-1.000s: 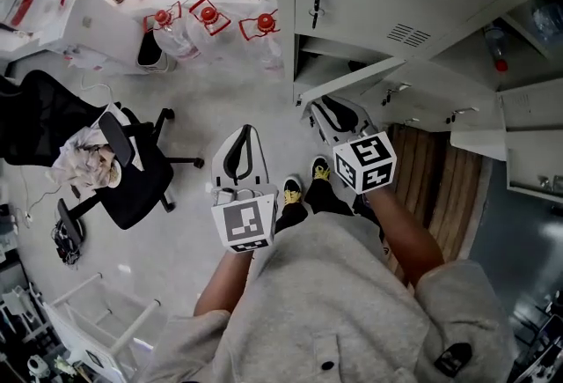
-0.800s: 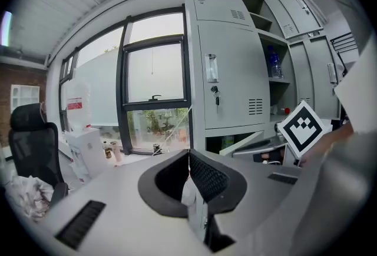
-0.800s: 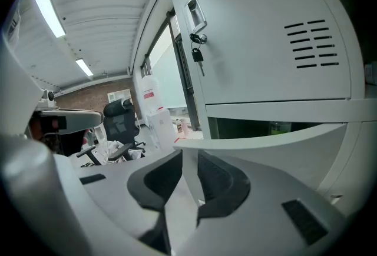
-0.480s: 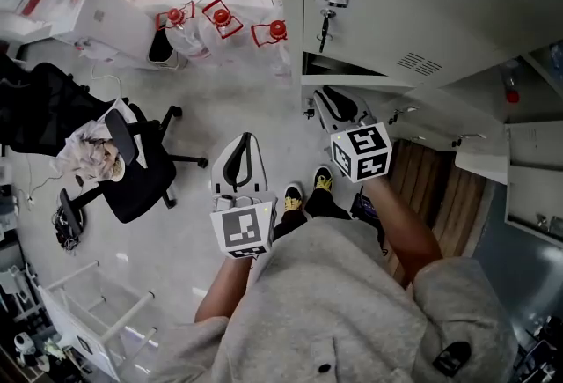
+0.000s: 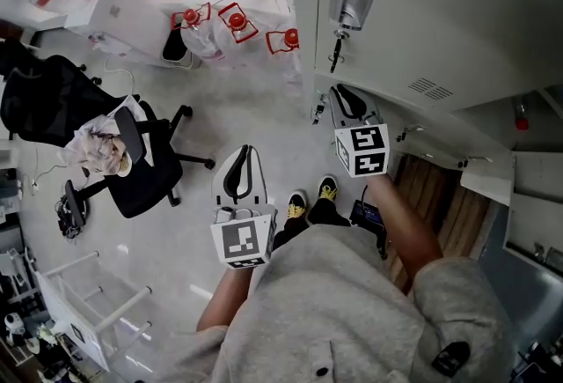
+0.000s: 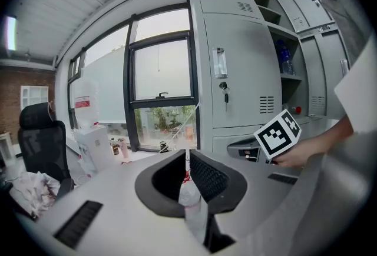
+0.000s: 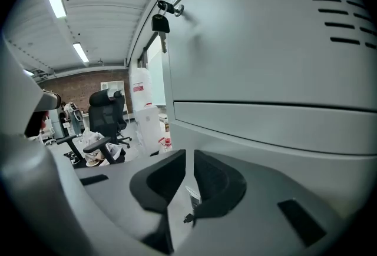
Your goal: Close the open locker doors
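- the lower locker door [image 7: 265,125], under the keyed door [image 5: 396,29], looks all but shut, just ahead of our right hand-held gripper [image 5: 343,97].
- its jaws have just been closing to a narrow gap, with nothing between them.
- we judge the task partway done: two open doors [image 5: 489,181] wait at the right.
- our left hand-held gripper [image 5: 244,152] hangs over the floor, jaws together, empty.
- counted: two grippers, one key [image 5: 335,54].

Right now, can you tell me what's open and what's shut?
Locker door with the key: shut.
Key: hanging in its lock.
Door below it: shut or nearly; cannot tell.
Lockers further along: open.
Left gripper: shut, empty.
Right gripper: jaws just been closing, narrow gap left, empty.
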